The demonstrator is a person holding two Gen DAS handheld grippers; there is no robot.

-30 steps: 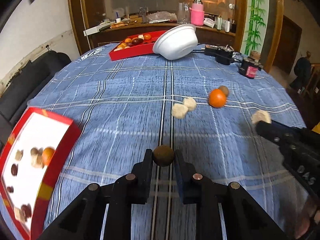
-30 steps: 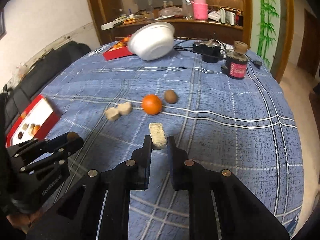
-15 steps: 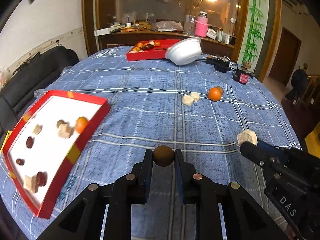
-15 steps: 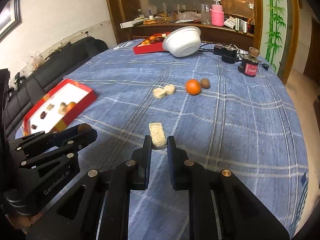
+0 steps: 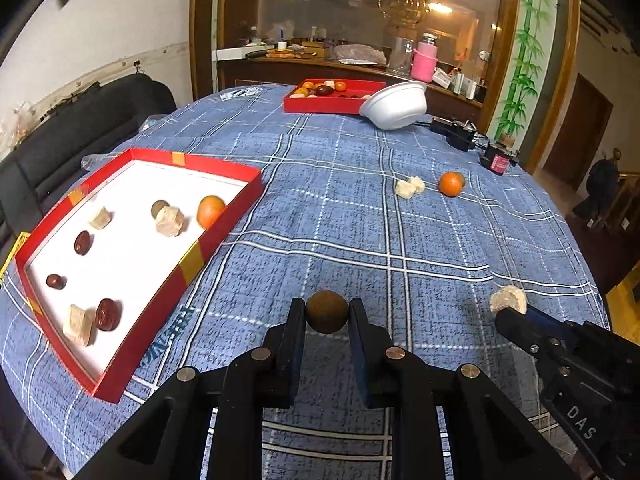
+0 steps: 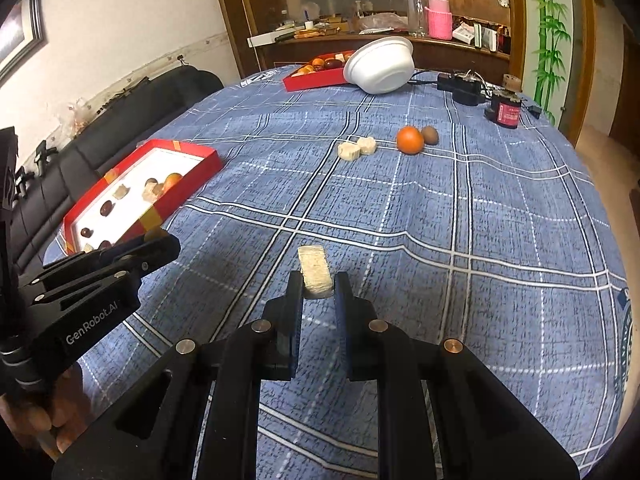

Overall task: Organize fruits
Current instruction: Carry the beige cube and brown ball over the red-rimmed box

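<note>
a: talk me through it, what are you holding right now?

b: i'm holding two things at once. my left gripper (image 5: 327, 312) is pinching a small round brown fruit (image 5: 327, 311) between its pads, lifted clear above the blue checked tabletop (image 5: 400, 240). my right gripper (image 6: 318, 280) is clamping a pale, crumbly block (image 6: 316, 270), also up off the cloth.

a: and where's the box?

b: the near red tray (image 5: 224, 236) is sitting off to the left of my left gripper, white inside. i'm seeing an orange (image 5: 210, 211) against its right wall, a brown fruit tucked behind a pale chunk (image 5: 170, 221) beside it, another pale chunk further left, three dark red pieces, and one more pale block (image 5: 79, 324) in the near corner touching a dark red piece (image 5: 107, 314).

a: anything left out on the cloth?

b: yes. two pale pieces (image 6: 356, 148) are lying together mid-table, touching each other, and just to their right a loose orange (image 6: 410, 140) is sitting with a brown egg-shaped fruit (image 6: 430, 135) right against it.

a: what's at the far end?

b: a second red tray (image 6: 316, 78) with more fruit in it, and a white bowl (image 6: 380, 65) tipped on its side against that tray. to the right, a black device with cables and a small dark jar with a red label (image 6: 506, 110).

a: can you see each gripper from the other camera?

b: yes, the right one is poking in at the right edge of the left view, block showing at its tip, and the left one is showing at the left edge of the right view, with a hand (image 6: 48, 420) wrapped round its handle.
</note>
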